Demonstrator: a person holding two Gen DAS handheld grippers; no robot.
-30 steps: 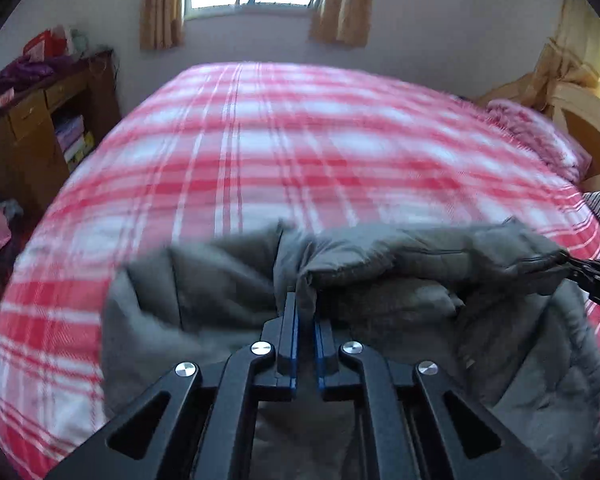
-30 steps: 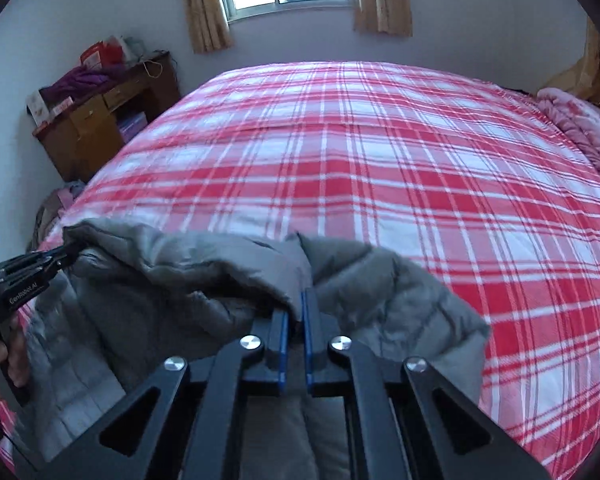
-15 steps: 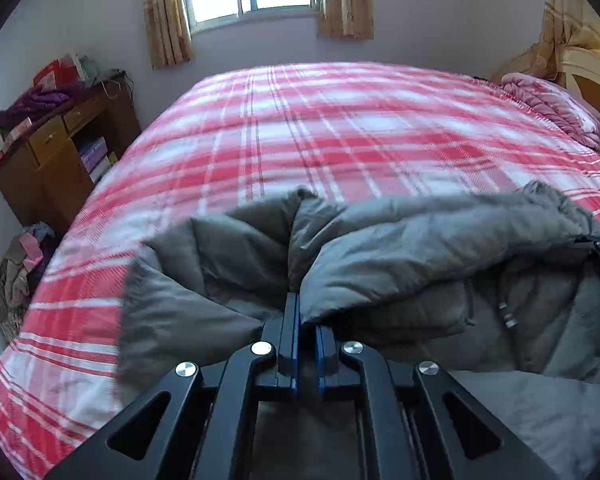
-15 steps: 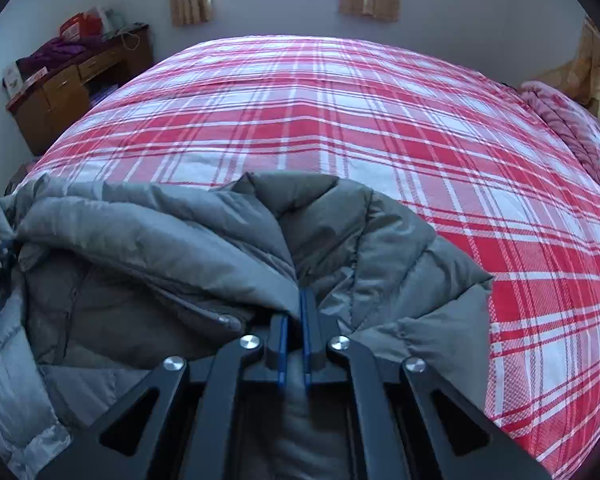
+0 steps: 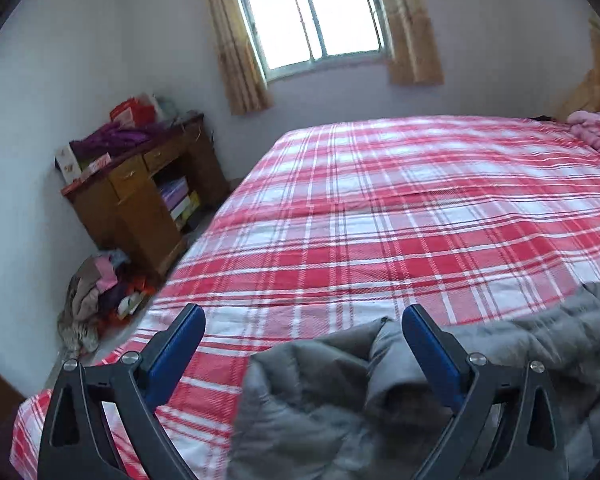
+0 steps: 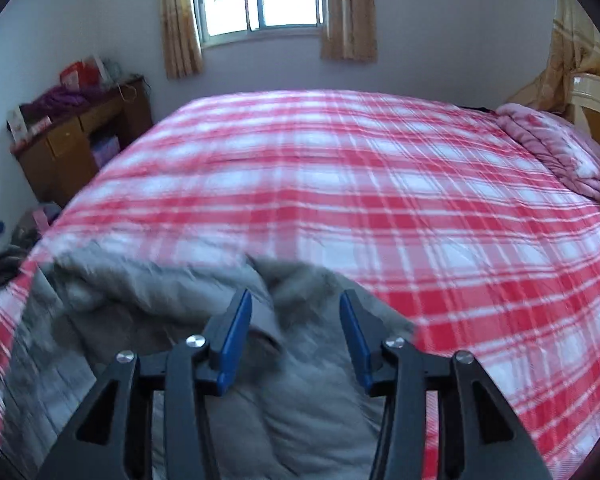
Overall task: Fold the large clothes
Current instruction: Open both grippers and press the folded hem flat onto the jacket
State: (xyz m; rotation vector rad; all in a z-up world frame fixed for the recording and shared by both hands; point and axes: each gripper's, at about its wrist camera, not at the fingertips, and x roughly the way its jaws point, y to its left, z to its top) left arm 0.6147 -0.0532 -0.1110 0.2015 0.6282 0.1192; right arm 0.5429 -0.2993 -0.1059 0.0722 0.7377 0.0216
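A grey padded jacket (image 5: 340,408) lies bunched on the near edge of the red plaid bed (image 5: 400,208). It also shows in the right wrist view (image 6: 148,320), spread low and left on the bed (image 6: 380,184). My left gripper (image 5: 304,320) is open wide above the jacket's left end and holds nothing. My right gripper (image 6: 296,300) is open above the jacket's right end and holds nothing. The jacket's lower part is hidden behind both grippers.
A wooden desk (image 5: 140,196) with clutter stands left of the bed, with a pile of clothes (image 5: 96,300) on the floor by it. A pink blanket (image 6: 560,152) lies at the headboard (image 6: 592,100) on the right. A window (image 5: 312,16) is ahead.
Both grippers were shut on the jacket's edge and have opened and let it go. The jacket has dropped onto the bed, and both grippers have lifted and tilted up.
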